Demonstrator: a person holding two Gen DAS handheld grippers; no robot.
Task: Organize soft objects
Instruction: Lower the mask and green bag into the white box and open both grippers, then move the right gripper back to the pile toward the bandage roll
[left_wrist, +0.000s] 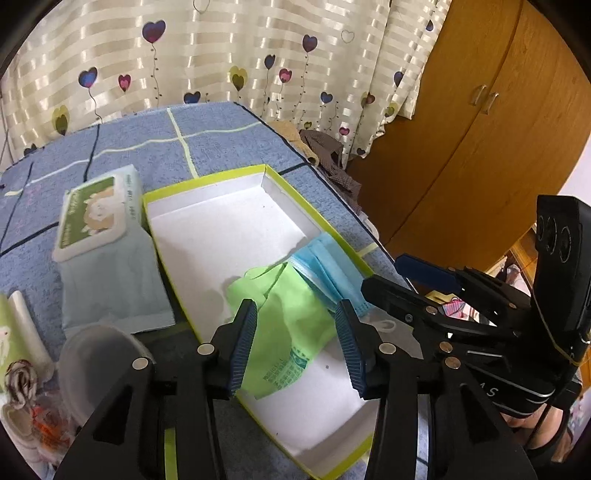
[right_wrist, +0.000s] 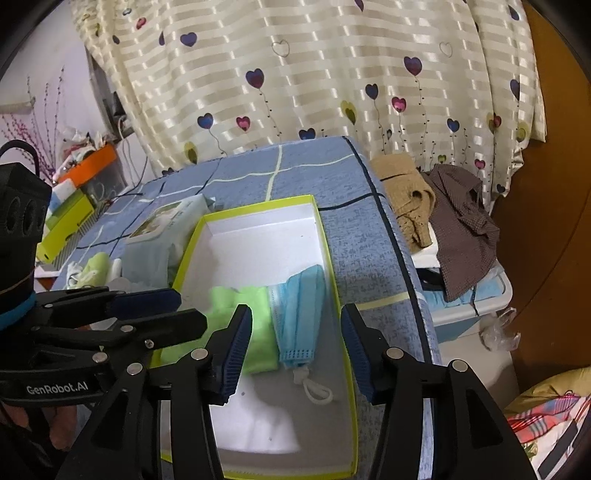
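The blue face mask (right_wrist: 299, 317) lies folded inside the white box with the yellow-green rim (left_wrist: 207, 181), against its right wall, with the white ear loop (right_wrist: 314, 387) trailing toward the camera. Touching it on the left is a light green pouch or folded bag (left_wrist: 291, 325) with small printed text; the two overlap slightly, so it seems they were put side by side to fill one end of the box and leave the far end free.

In the left wrist view, the left gripper (left_wrist: 297, 347) hovers over the green pouch with its fingers (left_wrist: 243, 343) wide apart and holding nothing. In the right wrist view, the right gripper (right_wrist: 295, 350) hangs above the mask, its fingers also spread wide and empty. I judge that both have let go, or are about to choose the next item.

At about 10 o'clock from the box, touching its left wall, is a pack of wet wipes (left_wrist: 98, 218) standing on a pale blue soft pack (left_wrist: 110, 284), probably next to be sorted. All of it rests on a blue blanket with a grid pattern (left_wrist: 221, 129). At 2 o'clock, beyond the blanket edge, lie brown clothes (right_wrist: 461, 221).
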